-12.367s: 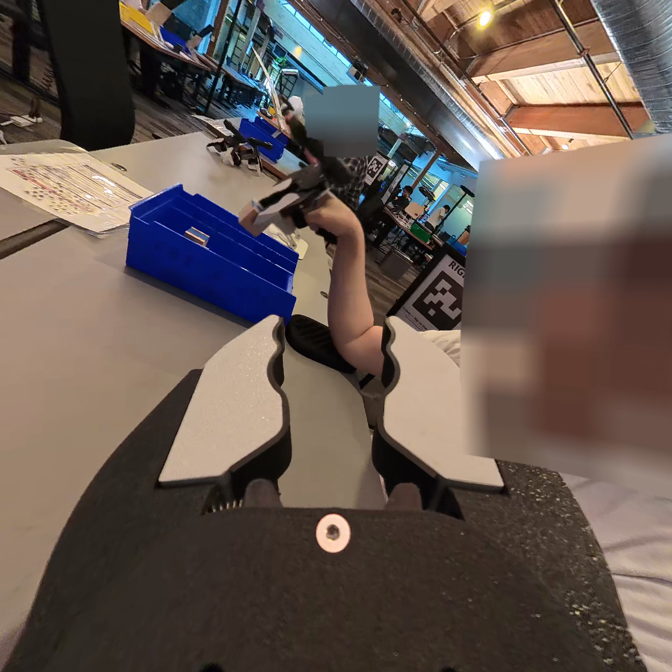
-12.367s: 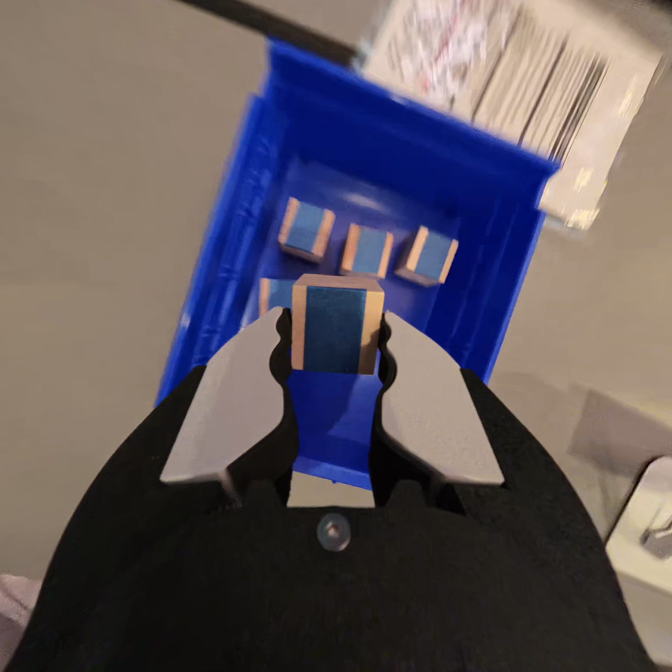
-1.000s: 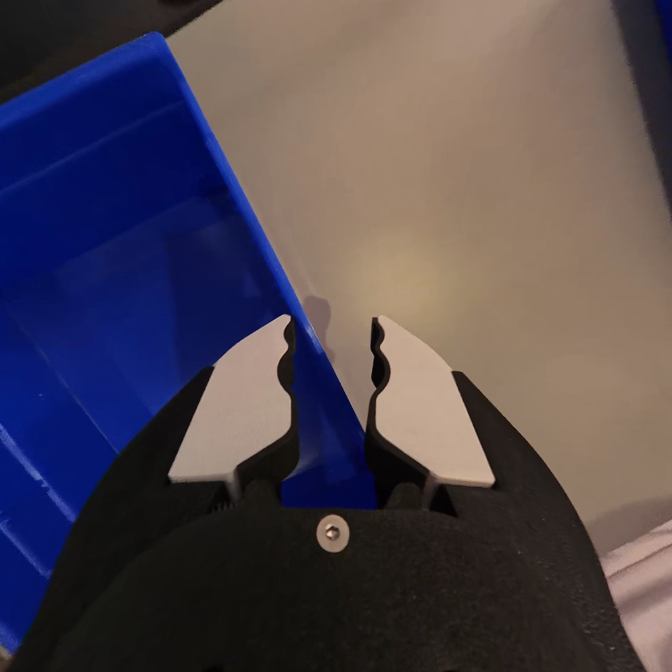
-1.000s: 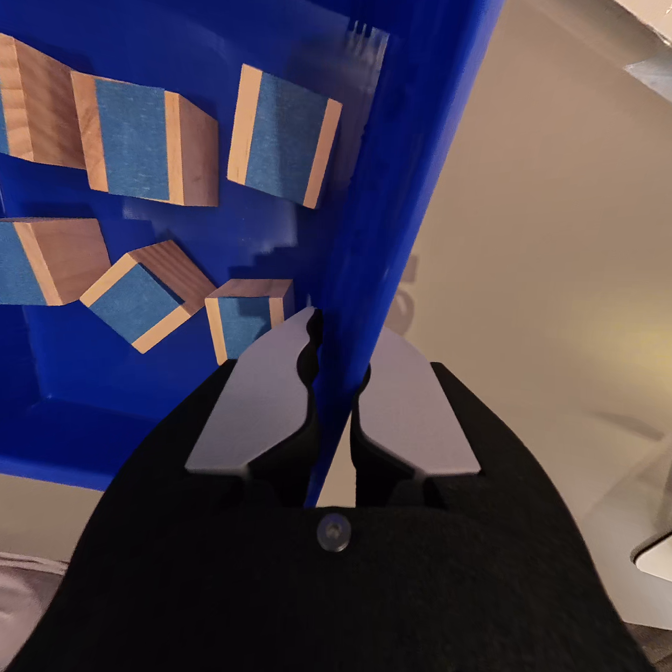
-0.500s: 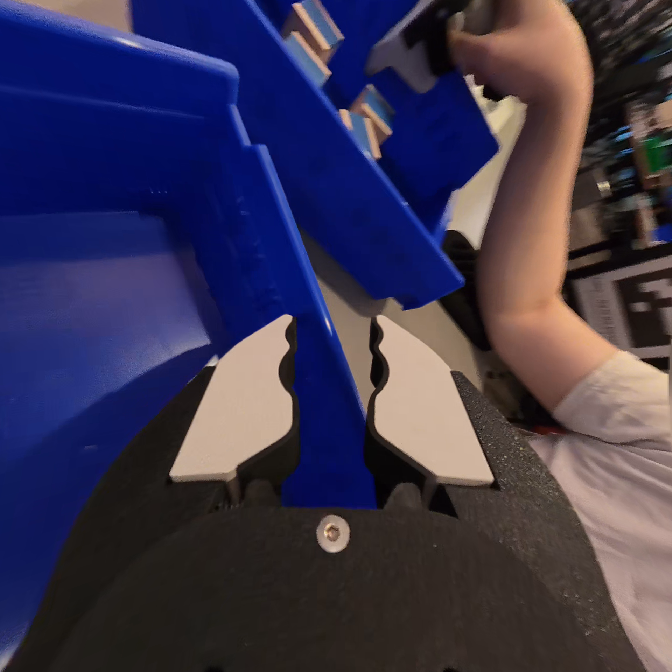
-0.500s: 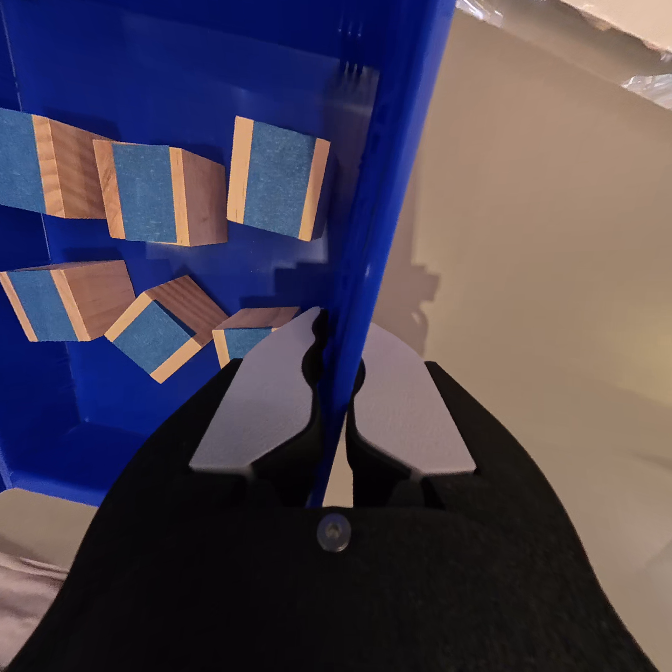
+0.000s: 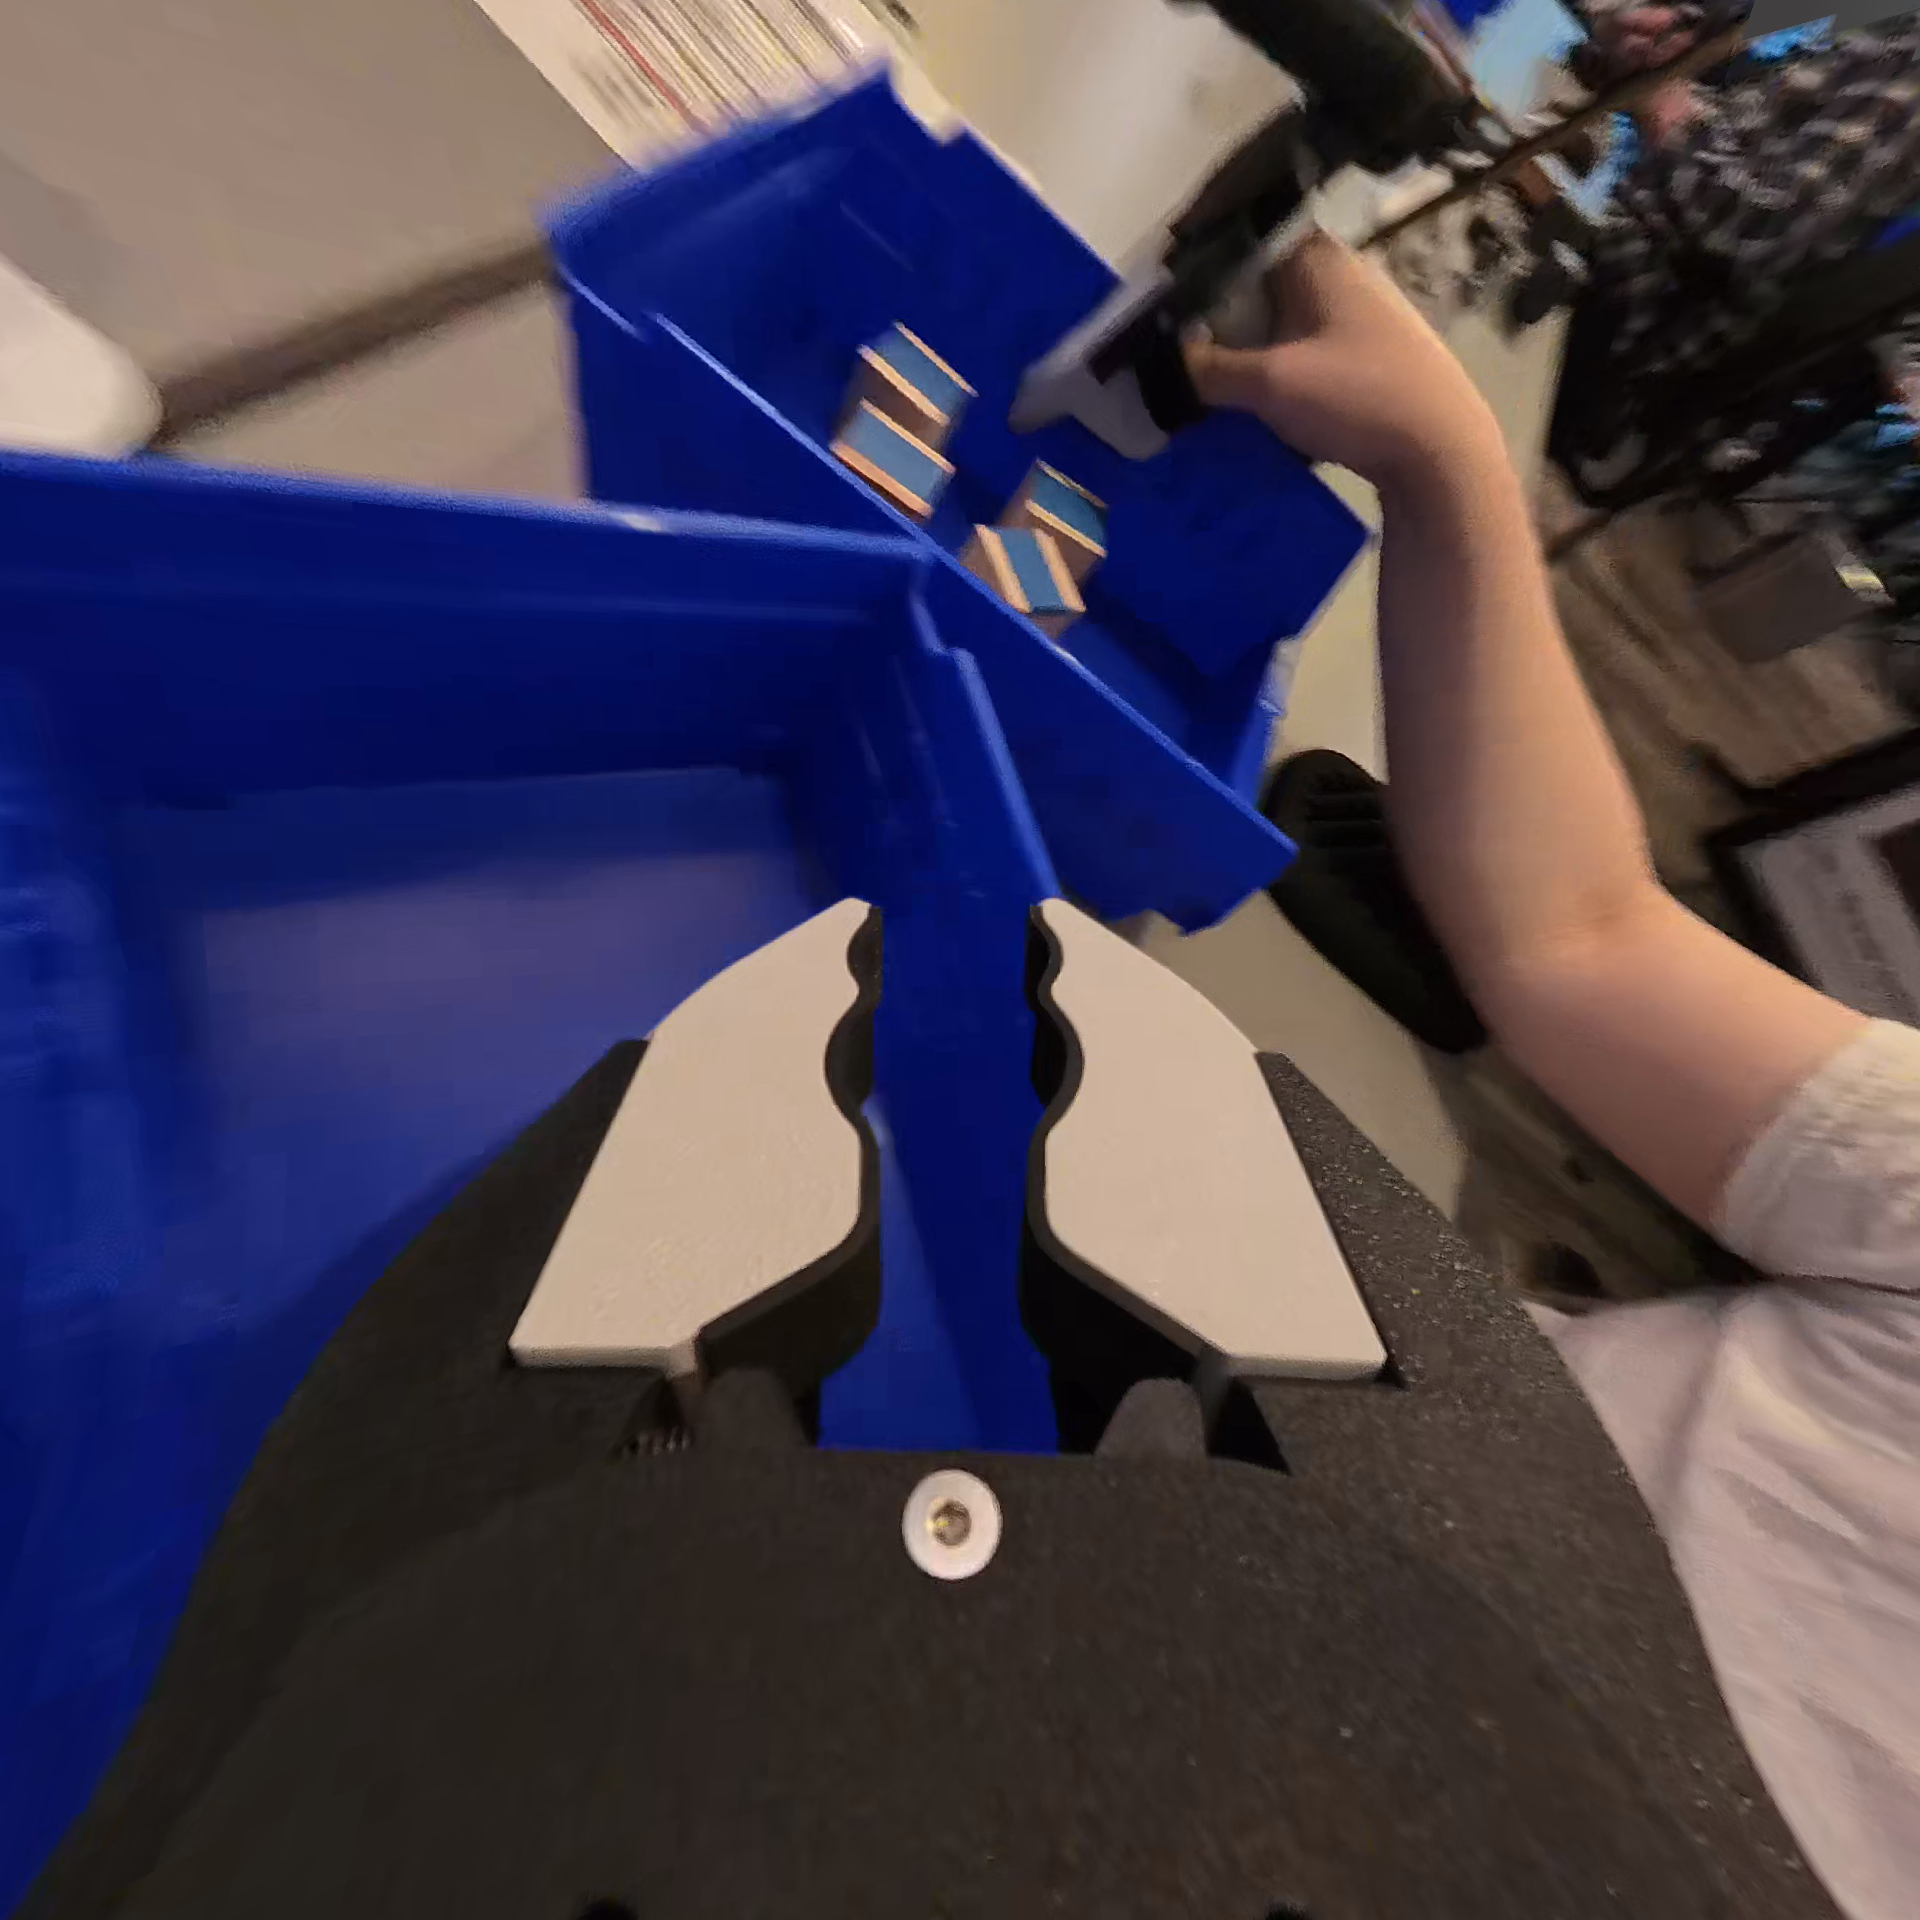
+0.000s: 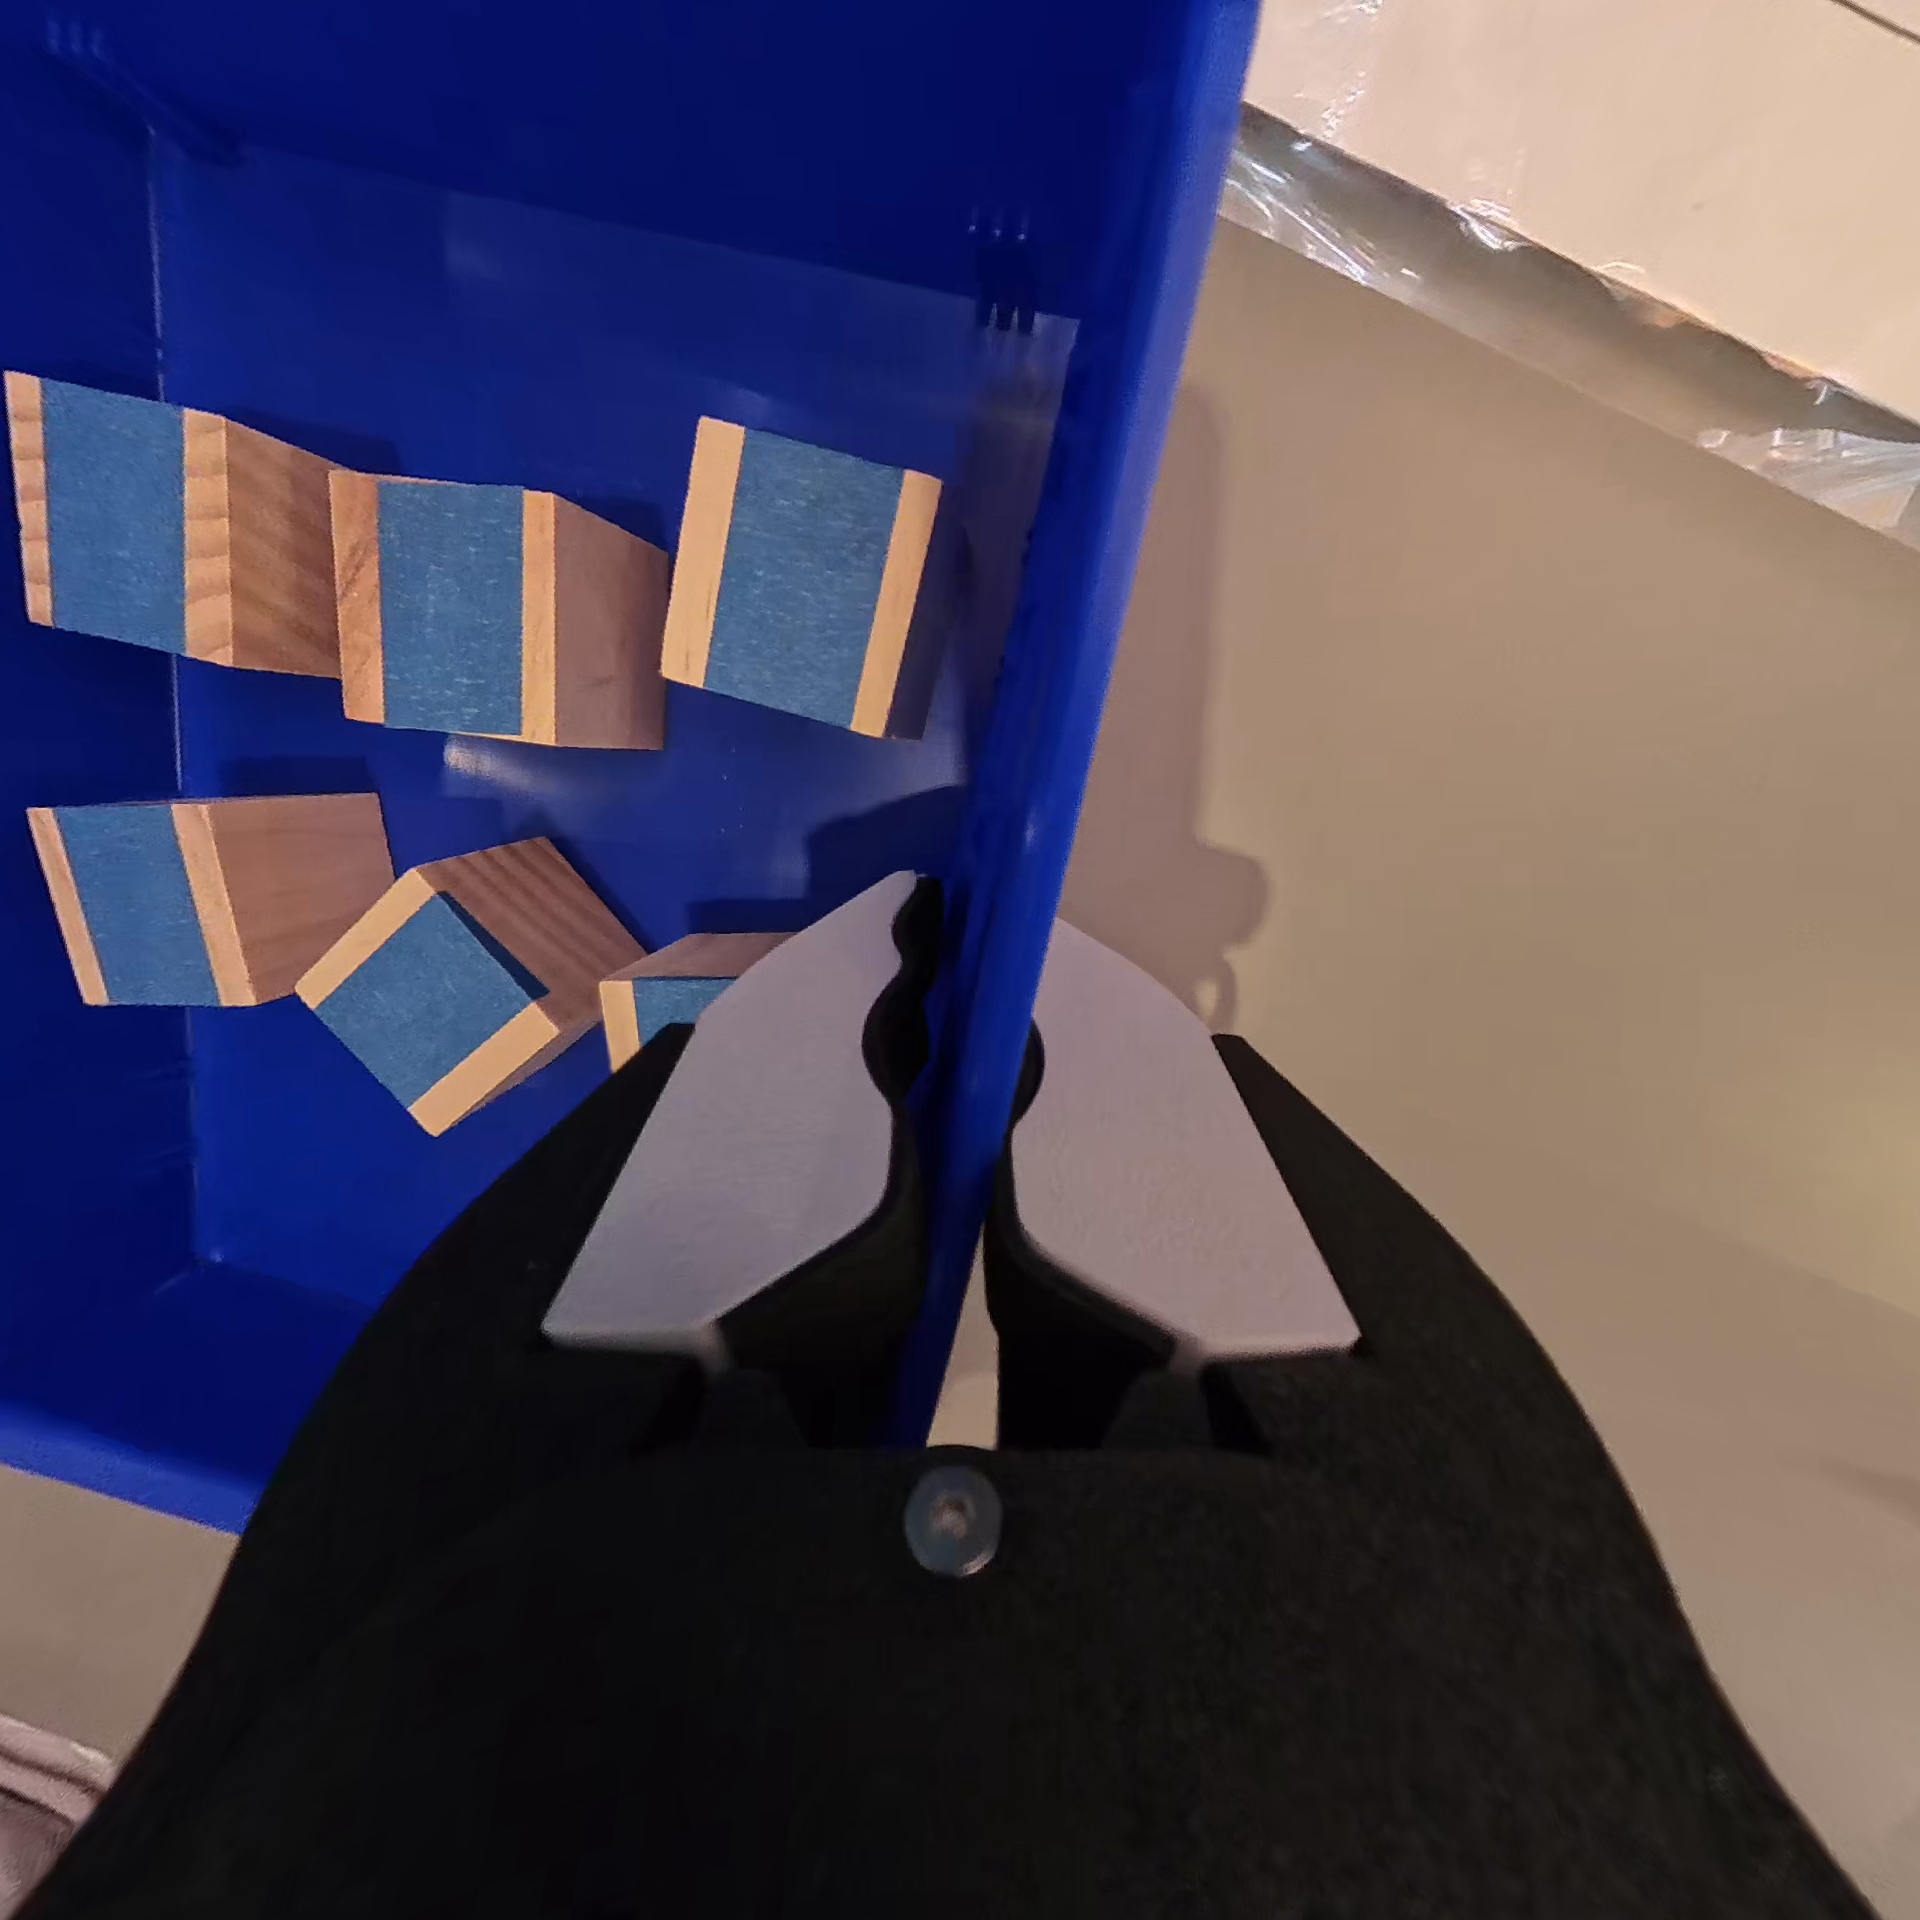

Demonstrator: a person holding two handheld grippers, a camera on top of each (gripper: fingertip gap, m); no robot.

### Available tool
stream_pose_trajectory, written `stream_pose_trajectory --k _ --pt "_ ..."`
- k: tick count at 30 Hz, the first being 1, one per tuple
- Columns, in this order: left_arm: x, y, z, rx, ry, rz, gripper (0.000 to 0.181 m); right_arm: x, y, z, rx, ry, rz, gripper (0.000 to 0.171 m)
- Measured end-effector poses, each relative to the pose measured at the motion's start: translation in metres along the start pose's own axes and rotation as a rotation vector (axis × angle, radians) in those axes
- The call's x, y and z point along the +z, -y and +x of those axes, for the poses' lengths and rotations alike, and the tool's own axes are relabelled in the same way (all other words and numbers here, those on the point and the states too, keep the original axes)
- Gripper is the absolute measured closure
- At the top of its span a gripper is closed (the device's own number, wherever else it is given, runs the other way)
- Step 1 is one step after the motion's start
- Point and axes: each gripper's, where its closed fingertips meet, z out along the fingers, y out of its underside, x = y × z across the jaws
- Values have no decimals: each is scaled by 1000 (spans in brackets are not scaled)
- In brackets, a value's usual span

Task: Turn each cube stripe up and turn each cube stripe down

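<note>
My left gripper (image 7: 951,914) is shut on the near wall of an empty blue bin (image 7: 436,644). Past it, a second blue bin (image 7: 1195,540) is tilted off the table, with several wooden cubes with blue stripes (image 7: 904,426) inside. My right gripper (image 7: 1122,384) holds that bin's far wall. In the right wrist view my right gripper (image 8: 982,904) is shut on the bin's right wall (image 8: 1081,520). Several cubes (image 8: 800,577) lie on its floor, blue stripes facing the camera. One cube (image 8: 675,997) is partly hidden behind my left finger.
The grey table (image 8: 1558,935) lies to the right of the cube bin. A printed sheet in a plastic sleeve (image 8: 1662,208) lies at the table's far edge. A person's bare arm (image 7: 1507,831) reaches to the right gripper. A black pad (image 7: 1351,883) lies under it.
My left gripper has closed on the empty bin's wall and swung up from looking down at the table to looking across. The cubes have drifted lower in the right wrist view.
</note>
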Motion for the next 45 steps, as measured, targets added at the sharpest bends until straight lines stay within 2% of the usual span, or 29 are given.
stream_pose_trajectory --k 5,11,15,19,25,29,33,40,45 --pt "-100 34 -45 98 291 167 155 -3 -2 11 -55 21 -31 164" --pt "-196 31 -68 44 451 279 156 -14 -12 29 -80 49 -43 163" --pt "-236 27 -69 12 477 353 156 -37 -20 39 -71 10 -61 164" --pt "-264 17 -71 -8 521 370 156 -68 -29 36 -48 52 -92 164" --pt "-309 5 -73 -33 620 448 156 -143 1 2 -89 22 -40 164" --pt "-334 -1 -70 -53 646 510 156 -182 47 -69 -176 -10 -31 164" --pt "-352 -17 -76 -100 712 511 156 -189 100 -183 -318 36 -21 164" --pt "-395 -54 -85 -220 853 533 156 -129 167 -421 -534 287 -39 164" --pt "-443 -106 -86 -388 1000 563 154 -73 194 -544 -593 425 -57 164"
